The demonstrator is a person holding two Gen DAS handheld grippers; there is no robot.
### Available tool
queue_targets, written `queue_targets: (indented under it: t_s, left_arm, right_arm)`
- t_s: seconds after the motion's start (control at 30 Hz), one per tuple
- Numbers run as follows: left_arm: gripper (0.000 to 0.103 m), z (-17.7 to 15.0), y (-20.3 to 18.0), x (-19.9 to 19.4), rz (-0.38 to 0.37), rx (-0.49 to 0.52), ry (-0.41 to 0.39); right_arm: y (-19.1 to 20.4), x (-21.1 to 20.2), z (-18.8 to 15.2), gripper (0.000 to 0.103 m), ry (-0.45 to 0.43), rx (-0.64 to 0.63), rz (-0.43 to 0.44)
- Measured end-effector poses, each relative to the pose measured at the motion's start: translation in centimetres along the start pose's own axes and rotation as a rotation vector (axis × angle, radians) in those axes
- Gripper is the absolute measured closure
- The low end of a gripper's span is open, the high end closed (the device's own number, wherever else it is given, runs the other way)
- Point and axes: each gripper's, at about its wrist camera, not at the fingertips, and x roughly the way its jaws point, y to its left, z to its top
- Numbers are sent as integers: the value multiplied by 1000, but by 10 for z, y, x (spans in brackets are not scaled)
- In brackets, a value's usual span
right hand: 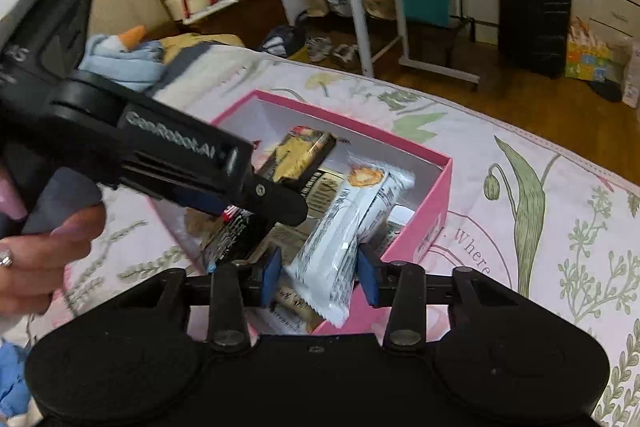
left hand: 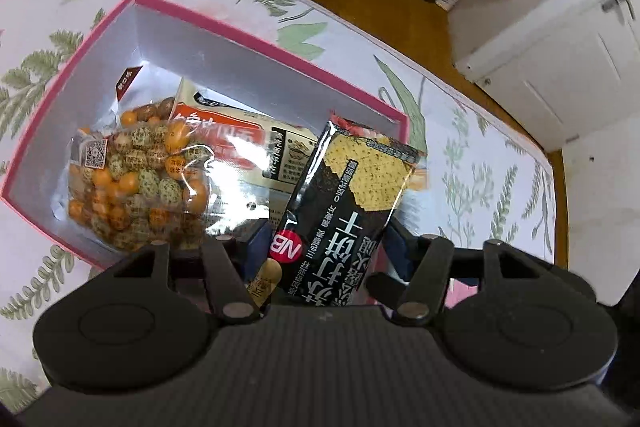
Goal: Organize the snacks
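L tongs clamp "NB" cracker pack | R tongs apart, white packet between | "GenRobot.AI"

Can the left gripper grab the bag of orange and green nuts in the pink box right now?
Probably not: the left gripper already has the black cracker packet between its fingers.

Pointing steeply down with the left gripper, jaws partly apart either side of a black packet. Hard to tell whether pressing on it; a sliver of gap at the left-hand pad. Seen from the right wrist view, reaching in from upper left, with a left hand wrapped round the handle at lower left, long nails showing. Angling down with the right gripper too, blue pads standing just clear of a white packet between them.
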Motion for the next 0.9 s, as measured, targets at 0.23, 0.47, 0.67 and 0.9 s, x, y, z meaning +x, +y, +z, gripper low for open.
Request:
queue_targets:
  t_s: [0.23, 0.47, 0.67, 0.9]
  left_arm:
    - [41, -17, -3, -1, 25, 119, -59]
    - [41, -52, -14, -26, 84, 272, -166]
    - [41, -73, -23, -50, 60, 308, -169]
    - [41, -95, -47, -83, 67, 379, -187]
  right_arm:
    - [-4, -6, -17, 38, -34, 42, 45]
    - [-14, -37, -54, 38, -125, 160, 65]
    - [-19, -69, -79, 38, -151, 234, -17]
    - [-13, -125, -92, 38, -217, 255, -154]
